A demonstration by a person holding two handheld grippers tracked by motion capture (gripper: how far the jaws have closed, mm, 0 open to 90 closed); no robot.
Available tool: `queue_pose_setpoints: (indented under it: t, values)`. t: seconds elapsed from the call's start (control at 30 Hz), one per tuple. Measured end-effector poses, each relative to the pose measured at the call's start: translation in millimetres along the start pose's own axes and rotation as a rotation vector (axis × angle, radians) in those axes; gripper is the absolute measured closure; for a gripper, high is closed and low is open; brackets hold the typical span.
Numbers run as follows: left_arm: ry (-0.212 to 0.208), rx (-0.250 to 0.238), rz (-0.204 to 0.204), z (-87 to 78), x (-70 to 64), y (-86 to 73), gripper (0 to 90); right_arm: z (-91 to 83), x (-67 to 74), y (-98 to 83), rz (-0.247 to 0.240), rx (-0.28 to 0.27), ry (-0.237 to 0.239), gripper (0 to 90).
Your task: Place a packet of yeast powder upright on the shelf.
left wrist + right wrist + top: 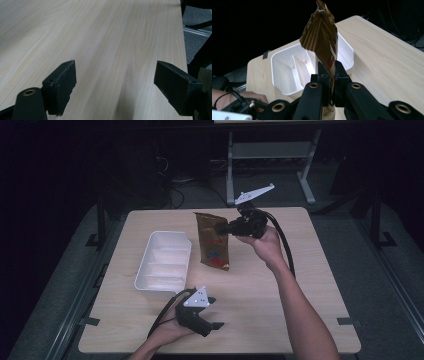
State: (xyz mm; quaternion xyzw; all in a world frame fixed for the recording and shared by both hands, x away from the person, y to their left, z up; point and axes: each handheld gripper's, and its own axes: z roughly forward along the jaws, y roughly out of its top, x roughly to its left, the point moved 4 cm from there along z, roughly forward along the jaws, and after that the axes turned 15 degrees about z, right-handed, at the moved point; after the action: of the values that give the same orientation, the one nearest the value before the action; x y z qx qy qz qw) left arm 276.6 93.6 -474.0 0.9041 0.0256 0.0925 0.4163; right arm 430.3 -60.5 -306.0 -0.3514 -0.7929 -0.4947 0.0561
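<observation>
Right tool [331, 72] pinches brown pouch [213, 240] — white tray [165, 261] beside.

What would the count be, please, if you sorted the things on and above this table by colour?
Brown: 1, the crinkled brown foil snack bag, clamped in the right gripper.
White: 1, the white plastic divided tray.
Black: 2, the right gripper and the open left gripper.
Total: 4, over the light wooden table.

The print on the brown pouch [214, 241] is too blurred to be read. In the right gripper view its lower end is hidden behind the jaws, and the white tray [287, 67] is partly covered by it.
</observation>
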Motion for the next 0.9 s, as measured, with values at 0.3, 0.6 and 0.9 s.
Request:
queue_pose_setpoints:
  t: [0.3, 0.6, 0.9]
  values:
    - [0.000, 0.006, -0.001, -0.8, 1.2, -2.4, 17.5, 18.4, 16.5, 19.8, -0.030, 0.008, 0.028, 87.0]
    - [0.000, 0.012, -0.005, -0.9, 1.5, -4.3, 17.7, 35.7, 30.8, 32.1, -0.053, 0.031, 0.052, 87.2]
    - [-0.003, 0.015, -0.002, -0.7, 1.5, -5.0, 17.9, 45.7, 39.7, 40.1, -0.059, 0.027, 0.072, 87.3]
